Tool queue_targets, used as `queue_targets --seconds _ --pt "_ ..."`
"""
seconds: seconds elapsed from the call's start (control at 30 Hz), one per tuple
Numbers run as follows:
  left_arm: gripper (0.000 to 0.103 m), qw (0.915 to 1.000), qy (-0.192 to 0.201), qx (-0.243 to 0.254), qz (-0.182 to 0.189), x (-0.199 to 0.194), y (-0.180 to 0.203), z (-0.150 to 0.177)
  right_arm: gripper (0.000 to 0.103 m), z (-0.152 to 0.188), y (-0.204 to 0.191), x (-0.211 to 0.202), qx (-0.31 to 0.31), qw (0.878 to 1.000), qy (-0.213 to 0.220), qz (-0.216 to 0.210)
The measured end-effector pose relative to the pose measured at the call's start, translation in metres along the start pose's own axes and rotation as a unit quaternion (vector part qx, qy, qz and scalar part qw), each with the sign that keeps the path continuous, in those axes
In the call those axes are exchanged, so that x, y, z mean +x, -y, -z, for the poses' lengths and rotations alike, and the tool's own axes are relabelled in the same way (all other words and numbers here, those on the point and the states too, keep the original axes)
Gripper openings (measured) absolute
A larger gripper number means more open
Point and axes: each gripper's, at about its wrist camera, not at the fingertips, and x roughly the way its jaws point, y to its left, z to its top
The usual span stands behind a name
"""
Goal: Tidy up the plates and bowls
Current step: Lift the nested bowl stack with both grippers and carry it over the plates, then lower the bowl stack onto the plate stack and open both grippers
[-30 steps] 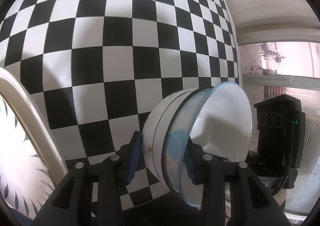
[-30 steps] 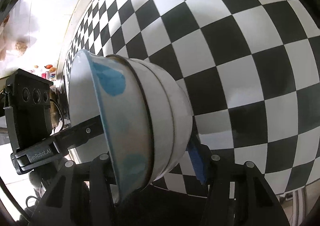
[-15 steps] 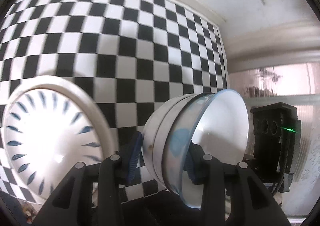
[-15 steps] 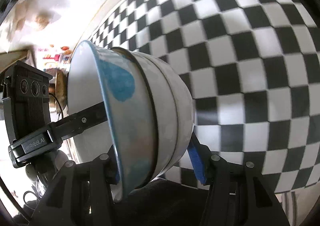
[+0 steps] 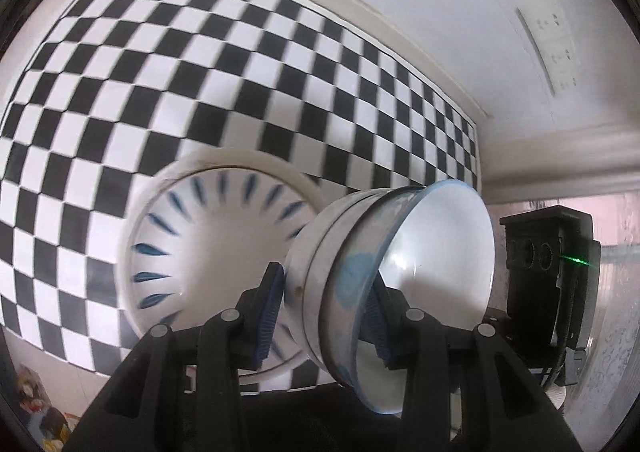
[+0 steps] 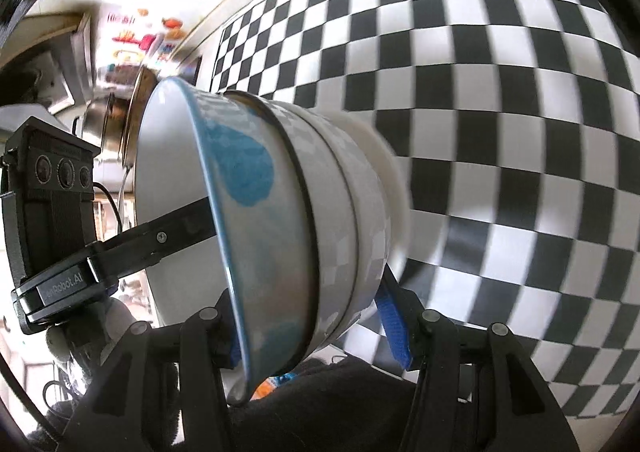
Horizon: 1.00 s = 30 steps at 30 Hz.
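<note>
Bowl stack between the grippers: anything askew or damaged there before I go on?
The stack of bowls is tipped on its side in the air, openings facing sideways, clamped by the left gripper and right gripper on opposite sides. The bowls stay nested; no chip or crack shows. The plate on the checkered cloth looks fine.

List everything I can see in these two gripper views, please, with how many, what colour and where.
stack of bowls: three nested, white with blue blotches and rims, tipped on its side, clamped between both grippers
plate: one, white with blue dashes round the rim, on the tablecloth behind the stack
checkered tablecloth: one, black and white, filling the background
wall socket strip: one, white, on the wall, upper right
metal pots: shiny, blurred, count unclear, far left
left gripper: black with blue pads, shut across the stack's near edge
right gripper: black with blue pads, shut across the stack's opposite edge
</note>
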Motion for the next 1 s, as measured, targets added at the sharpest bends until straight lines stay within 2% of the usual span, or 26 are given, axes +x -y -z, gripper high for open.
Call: queue_targets --seconds 0.27,0.5,1.0 --pt "0.036 0.9996 0.006 -0.028 -0.006 -0.005 -0.045 0.004 0.056 -0.013 -0.019 0.036 -0.023 0.999 -0.024 0.016" --pt "0.036 0.9994 -0.003 -0.032 -0.008 0.008 -0.07 0.005 0.056 -0.022 -0.023 0.059 -0.027 0.999 -0.03 0.034" --pt "0.036 0.9986 -0.02 -0.047 -0.013 0.028 -0.088 0.007 0.056 -0.033 -0.027 0.072 -0.031 0.998 -0.025 0.052"
